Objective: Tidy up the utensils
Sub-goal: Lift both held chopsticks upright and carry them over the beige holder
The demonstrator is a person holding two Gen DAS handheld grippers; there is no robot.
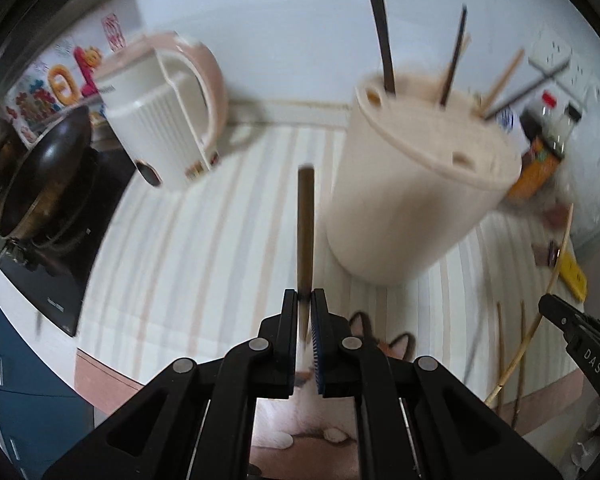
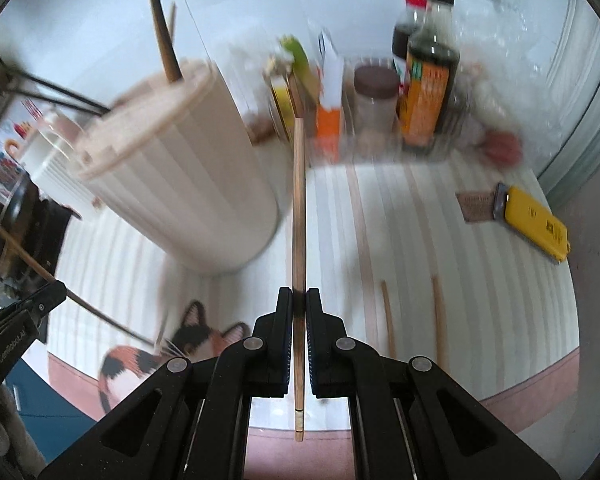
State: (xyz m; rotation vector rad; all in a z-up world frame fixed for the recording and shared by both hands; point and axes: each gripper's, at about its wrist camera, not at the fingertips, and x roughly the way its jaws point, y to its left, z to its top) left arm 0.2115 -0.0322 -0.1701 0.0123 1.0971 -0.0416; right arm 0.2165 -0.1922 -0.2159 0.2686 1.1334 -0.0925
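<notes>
A cream ribbed utensil holder (image 1: 412,184) with a holed lid stands on the striped mat; several chopsticks and a dark handle stick out of it. It also shows in the right wrist view (image 2: 188,184). My left gripper (image 1: 305,300) is shut on a brown chopstick (image 1: 305,232) that points forward, left of the holder. My right gripper (image 2: 299,298) is shut on a light wooden chopstick (image 2: 299,216), right of the holder. Two loose chopsticks (image 2: 414,320) lie on the mat at the right. The right gripper also shows in the left wrist view (image 1: 580,340).
A white and pink kettle (image 1: 168,116) stands at the back left by a black pan (image 1: 44,176) on a stove. Sauce bottles (image 2: 428,80) and boxes line the back wall. A yellow lighter-like tool (image 2: 536,224) lies at the right. The mat has a cat picture (image 2: 156,352).
</notes>
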